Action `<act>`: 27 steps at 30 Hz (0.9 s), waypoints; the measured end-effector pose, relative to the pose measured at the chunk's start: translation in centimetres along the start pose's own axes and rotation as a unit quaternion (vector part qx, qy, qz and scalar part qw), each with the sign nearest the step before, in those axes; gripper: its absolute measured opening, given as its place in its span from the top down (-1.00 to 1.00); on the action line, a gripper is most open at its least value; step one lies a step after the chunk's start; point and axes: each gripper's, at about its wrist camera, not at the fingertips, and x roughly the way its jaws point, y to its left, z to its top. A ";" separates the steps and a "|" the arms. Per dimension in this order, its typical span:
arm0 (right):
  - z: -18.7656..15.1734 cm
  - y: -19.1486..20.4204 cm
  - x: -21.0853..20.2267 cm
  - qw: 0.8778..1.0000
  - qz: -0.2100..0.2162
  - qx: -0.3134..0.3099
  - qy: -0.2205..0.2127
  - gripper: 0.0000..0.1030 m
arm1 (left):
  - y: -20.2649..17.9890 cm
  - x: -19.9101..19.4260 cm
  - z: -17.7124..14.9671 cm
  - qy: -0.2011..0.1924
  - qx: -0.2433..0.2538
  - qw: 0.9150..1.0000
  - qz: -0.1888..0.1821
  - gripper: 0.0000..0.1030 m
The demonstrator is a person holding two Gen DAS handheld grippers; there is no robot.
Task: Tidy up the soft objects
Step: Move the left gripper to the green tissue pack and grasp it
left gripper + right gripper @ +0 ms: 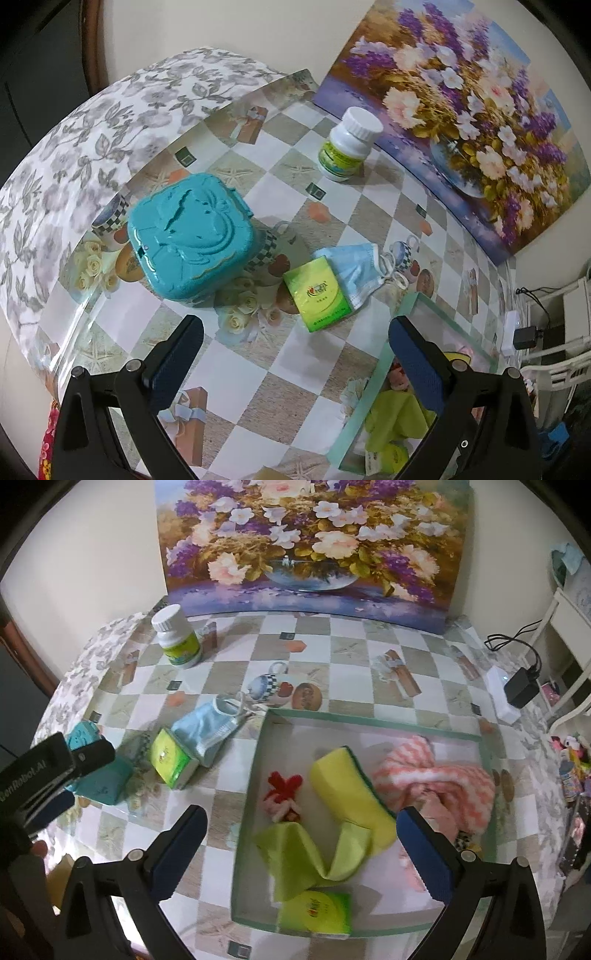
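A green tissue pack (320,295) lies on the table beside a blue face mask (360,269); both also show in the right wrist view, the pack (171,762) and the mask (208,729). My left gripper (295,363) is open and empty, just short of the pack. A shallow box (258,775) holds a yellow sponge (347,794), a green cloth (314,853), a pink striped towel (439,786), a red-pink yarn piece (284,794) and another green tissue pack (314,910). My right gripper (301,849) is open and empty above the box.
A teal plastic case (190,234) sits left of the tissue pack. A white pill bottle (347,144) stands near a flower painting (461,110) leaning on the wall. A white adapter and a black charger (517,692) lie at the table's right edge.
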 end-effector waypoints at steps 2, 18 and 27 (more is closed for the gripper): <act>0.1 0.1 0.4 1.000 0.008 0.005 0.004 -1.00 | 0.2 0.1 0.0 -0.001 0.000 1.000 0.001 -0.95; 1.7 2.2 2.3 0.999 0.032 -0.009 -0.008 -1.00 | 1.1 2.7 0.7 0.038 -0.007 0.999 0.001 -0.95; 2.8 3.1 3.6 0.999 0.046 -0.023 -0.016 -1.00 | -0.5 4.7 1.0 0.046 0.006 0.999 -0.002 -0.95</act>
